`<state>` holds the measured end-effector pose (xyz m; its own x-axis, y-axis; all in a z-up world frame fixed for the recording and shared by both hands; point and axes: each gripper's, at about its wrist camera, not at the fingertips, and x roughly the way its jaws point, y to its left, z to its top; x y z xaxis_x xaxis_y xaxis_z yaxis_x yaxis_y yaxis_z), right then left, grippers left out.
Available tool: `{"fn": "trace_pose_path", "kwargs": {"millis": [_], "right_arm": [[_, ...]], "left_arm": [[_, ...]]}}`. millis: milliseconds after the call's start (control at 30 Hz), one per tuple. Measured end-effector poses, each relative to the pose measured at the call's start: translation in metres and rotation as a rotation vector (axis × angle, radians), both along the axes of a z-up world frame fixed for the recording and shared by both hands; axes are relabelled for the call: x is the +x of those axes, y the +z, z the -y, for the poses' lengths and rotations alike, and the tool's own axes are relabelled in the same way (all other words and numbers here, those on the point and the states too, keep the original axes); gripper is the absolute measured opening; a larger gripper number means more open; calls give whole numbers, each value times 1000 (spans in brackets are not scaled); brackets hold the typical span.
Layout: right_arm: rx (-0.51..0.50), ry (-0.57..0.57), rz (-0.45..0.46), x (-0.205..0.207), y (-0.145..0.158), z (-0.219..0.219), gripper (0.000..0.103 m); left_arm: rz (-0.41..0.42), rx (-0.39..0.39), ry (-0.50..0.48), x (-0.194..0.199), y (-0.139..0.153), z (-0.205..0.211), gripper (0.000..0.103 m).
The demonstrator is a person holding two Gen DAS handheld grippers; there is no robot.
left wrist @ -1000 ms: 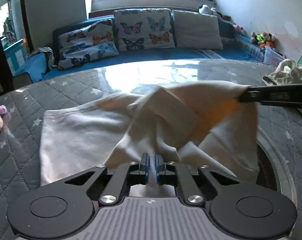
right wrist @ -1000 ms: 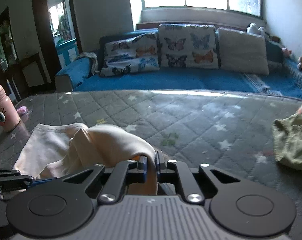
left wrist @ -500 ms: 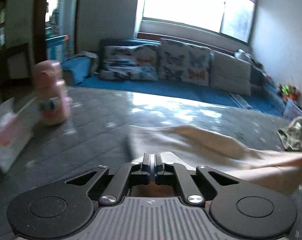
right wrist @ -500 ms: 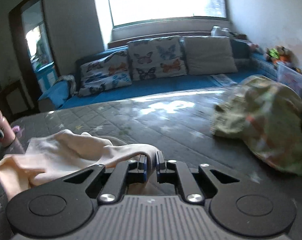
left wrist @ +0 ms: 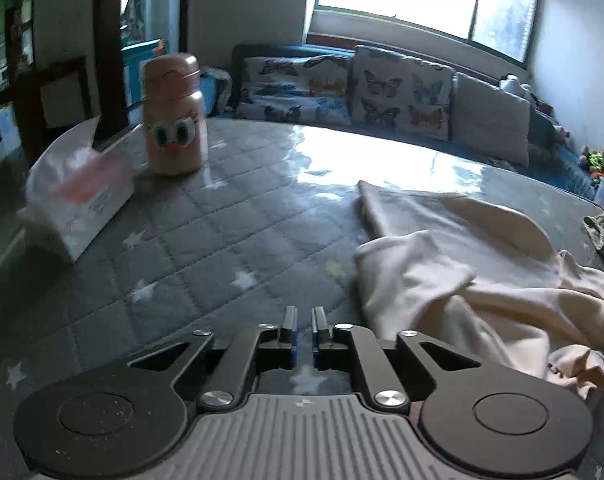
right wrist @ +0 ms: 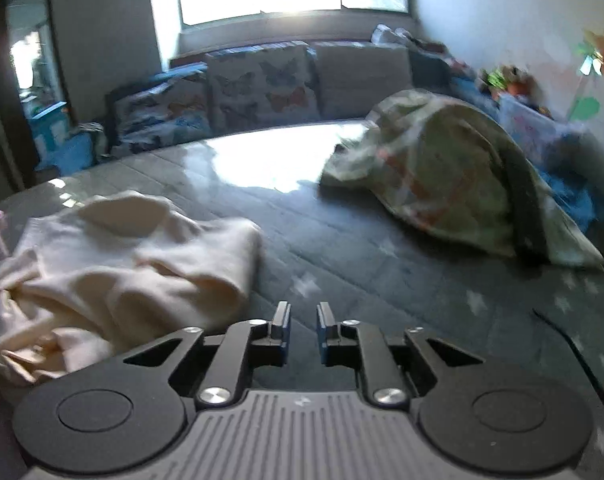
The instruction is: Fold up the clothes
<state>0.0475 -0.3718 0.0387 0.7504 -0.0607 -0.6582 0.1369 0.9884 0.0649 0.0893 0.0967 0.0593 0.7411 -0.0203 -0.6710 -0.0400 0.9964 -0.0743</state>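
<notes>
Cream garment (left wrist: 454,264) lies rumpled on the quilted tabletop (left wrist: 222,240), soft and light (best pinched at a hem corner). Left gripper (left wrist: 304,322) and right gripper (right wrist: 304,320) jaws are opening, nothing between them.

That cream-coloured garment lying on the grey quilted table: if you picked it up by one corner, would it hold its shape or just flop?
The cream garment would probably flop: it lies in soft, rumpled folds rather than flat. It looks light for its size, since its thin edges curl and drape. It likely would not slide far when pushed; on the quilted table cover it would more likely bunch up.
</notes>
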Motion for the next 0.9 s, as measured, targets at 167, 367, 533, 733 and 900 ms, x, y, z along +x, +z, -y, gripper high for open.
{"fn": "trace_pose_path", "kwargs": {"millis": [167, 367, 533, 733, 900], "right_arm": [[-5, 140, 29, 25, 10, -33, 31], [-40, 264, -39, 69, -10, -74, 39], [-51, 254, -64, 91, -25, -81, 39], [-29, 222, -67, 97, -31, -74, 26], [-29, 169, -23, 91, -24, -61, 4]], "left_arm": [[45, 64, -81, 9, 2, 33, 54], [69, 171, -212, 22, -6, 72, 56], [60, 226, -281, 37, -18, 91, 55], [22, 249, -346, 50, -31, 101, 33], [26, 225, -311, 53, -28, 93, 7]]}}
